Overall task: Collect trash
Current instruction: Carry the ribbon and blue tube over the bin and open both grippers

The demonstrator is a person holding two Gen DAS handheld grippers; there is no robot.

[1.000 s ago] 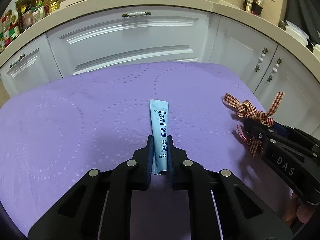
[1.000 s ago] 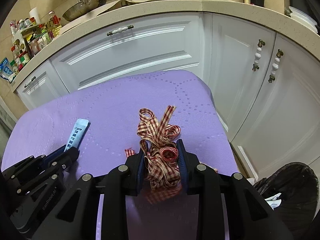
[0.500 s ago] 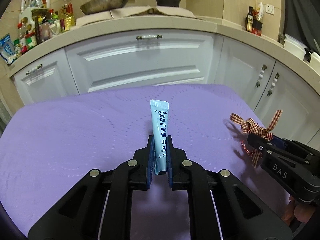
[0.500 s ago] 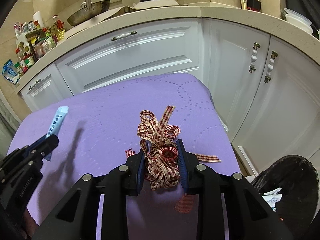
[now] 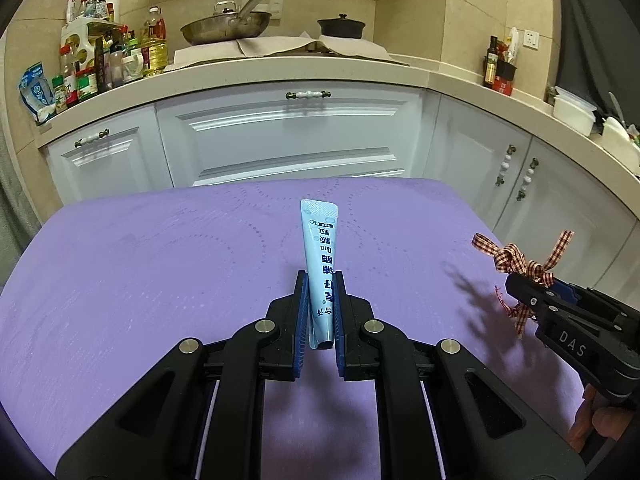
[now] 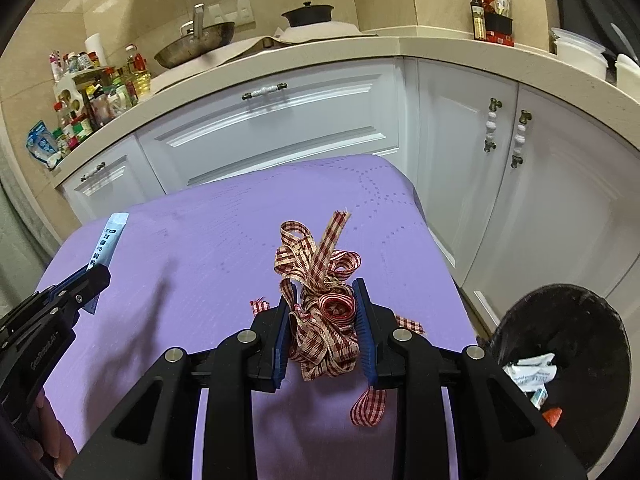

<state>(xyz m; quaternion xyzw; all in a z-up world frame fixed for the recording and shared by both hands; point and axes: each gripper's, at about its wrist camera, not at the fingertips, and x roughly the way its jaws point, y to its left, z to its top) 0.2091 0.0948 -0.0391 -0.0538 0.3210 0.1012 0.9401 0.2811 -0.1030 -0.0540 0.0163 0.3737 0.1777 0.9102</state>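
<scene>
My left gripper (image 5: pixel 320 280) is shut on a pale blue tube (image 5: pixel 321 252) with dark print, held above the purple tablecloth (image 5: pixel 160 280). My right gripper (image 6: pixel 322 292) is shut on a bunch of red-and-cream checked ribbon (image 6: pixel 320 300), also lifted off the cloth. The ribbon and right gripper show at the right in the left wrist view (image 5: pixel 520 268). The tube and left gripper show at the left in the right wrist view (image 6: pixel 106 240). A black trash bin (image 6: pixel 560 360) with some scraps inside stands on the floor to the right of the table.
White kitchen cabinets (image 5: pixel 296 136) run behind and to the right of the table. The counter (image 5: pixel 280 68) carries a pan, a pot and bottles. The table's right edge (image 6: pixel 444 264) is close to the bin.
Both grippers have risen off the table with their loads. The view tilts up, showing more counter. The bin has come further into the right wrist view.
</scene>
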